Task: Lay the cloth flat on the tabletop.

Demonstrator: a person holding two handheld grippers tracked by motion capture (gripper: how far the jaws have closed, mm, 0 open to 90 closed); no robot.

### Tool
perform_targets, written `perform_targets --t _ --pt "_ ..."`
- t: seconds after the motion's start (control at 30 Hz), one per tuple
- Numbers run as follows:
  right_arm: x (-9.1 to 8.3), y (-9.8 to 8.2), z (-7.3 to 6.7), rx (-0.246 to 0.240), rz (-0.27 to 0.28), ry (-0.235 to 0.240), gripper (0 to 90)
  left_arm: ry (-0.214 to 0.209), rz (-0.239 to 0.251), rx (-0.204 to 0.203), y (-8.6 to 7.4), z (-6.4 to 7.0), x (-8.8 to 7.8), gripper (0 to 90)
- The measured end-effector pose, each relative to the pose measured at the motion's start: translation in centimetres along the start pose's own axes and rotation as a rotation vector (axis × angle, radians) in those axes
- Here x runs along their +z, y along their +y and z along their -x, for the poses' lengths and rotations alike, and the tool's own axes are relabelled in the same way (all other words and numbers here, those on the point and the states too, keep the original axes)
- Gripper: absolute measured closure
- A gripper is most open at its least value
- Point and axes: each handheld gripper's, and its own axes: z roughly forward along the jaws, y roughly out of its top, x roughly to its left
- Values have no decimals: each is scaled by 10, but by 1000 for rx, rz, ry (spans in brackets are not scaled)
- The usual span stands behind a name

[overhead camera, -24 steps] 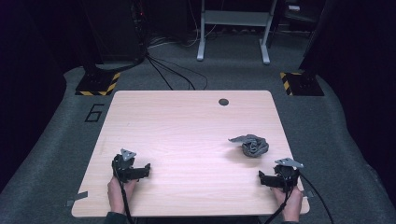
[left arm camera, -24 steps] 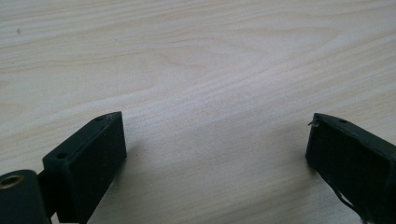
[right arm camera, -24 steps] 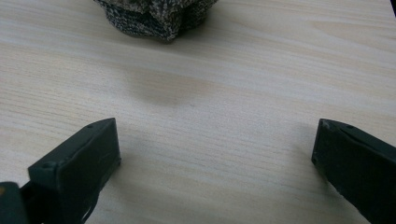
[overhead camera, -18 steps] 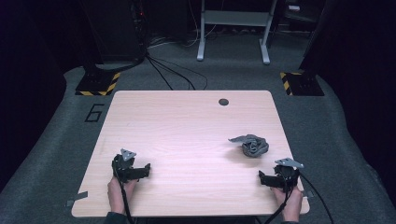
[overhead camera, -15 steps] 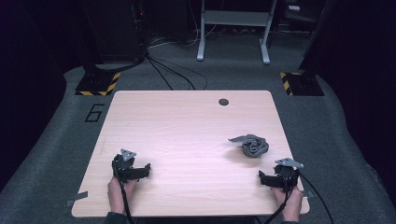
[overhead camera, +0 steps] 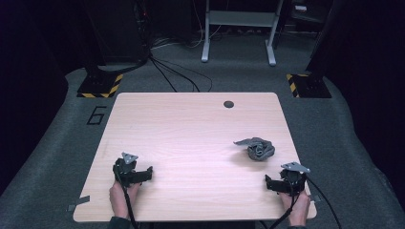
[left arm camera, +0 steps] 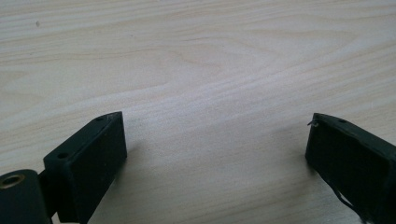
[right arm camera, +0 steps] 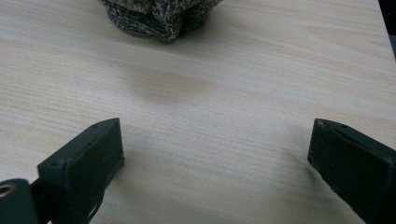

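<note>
Grey cloth (right arm camera: 161,16) lies ahead of the wide-open right claw (right arm camera: 215,158).

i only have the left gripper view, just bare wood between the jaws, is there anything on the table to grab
Observer: Yes, a crumpled grey cloth lies on the right half of the table.
Operator: is the other tool near it
Observer: The right tool rests at the near right corner, with the cloth just ahead of its open jaws and bare wood between them.
Operator: where am i then
Observer: The left tool sits near the table's near left edge, jaws open, well apart from the cloth.
</note>
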Motion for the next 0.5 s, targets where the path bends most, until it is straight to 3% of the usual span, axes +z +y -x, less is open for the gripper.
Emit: perform_targets --t 0.27,0.5 --pt "-2 5 8 53 13 63 3 -3 1 2 0 0 0 51" --pt "-10 24 4 49 39 94 0 -5 0 7 0 0 0 52"
